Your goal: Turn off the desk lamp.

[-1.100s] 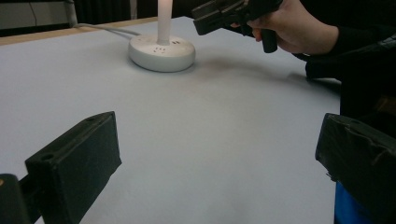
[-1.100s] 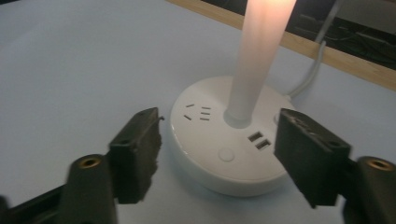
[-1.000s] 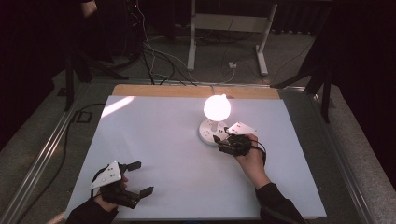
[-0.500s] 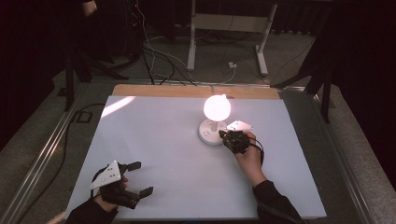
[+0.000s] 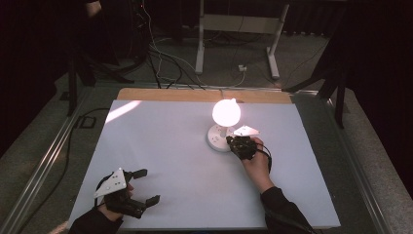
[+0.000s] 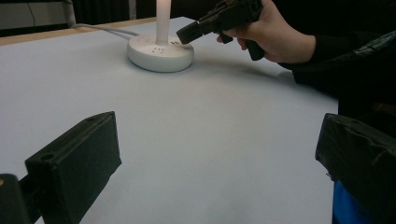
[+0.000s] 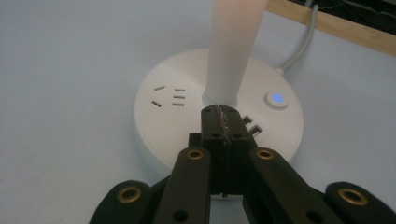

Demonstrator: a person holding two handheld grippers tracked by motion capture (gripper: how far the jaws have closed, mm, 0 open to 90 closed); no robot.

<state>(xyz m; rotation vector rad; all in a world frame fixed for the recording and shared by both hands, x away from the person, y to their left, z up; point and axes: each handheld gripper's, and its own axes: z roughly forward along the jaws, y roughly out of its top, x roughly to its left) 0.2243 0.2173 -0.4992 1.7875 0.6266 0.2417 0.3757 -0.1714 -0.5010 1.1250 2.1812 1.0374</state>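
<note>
Lamp base [image 7: 219, 119] sits right of centre toward the far half of the white table [image 5: 165, 146]: round white puck, white stem [image 7: 231, 49] rising from its middle, lit globe [image 5: 226, 112] on top. The globe glows bright enough to wash out its own detail in the high view. From my right gripper view I see socket slots on the left of the base top, two USB-type slots just behind my jaw tips, and a round button [image 7: 276, 98] with a blue light on the right side. A grey cord [image 7: 301, 44] leaves the base at the back and runs to the wooden strip [image 7: 336, 25] along the table's far edge.

My right gripper [image 7: 223, 113] is over the base, jaws pressed fully together with nothing between them, tips at the foot of the stem. I can't tell if the tips actually touch the base or just hover above it. The left gripper view shows it from the side, angled down over the base's rim, my hand [image 6: 275, 35] wrapped around the grip.

My left gripper [image 5: 141, 186] is near the front left corner of the table, well apart from the lamp, jaws wide apart and holding nothing, bare table between them.
</note>
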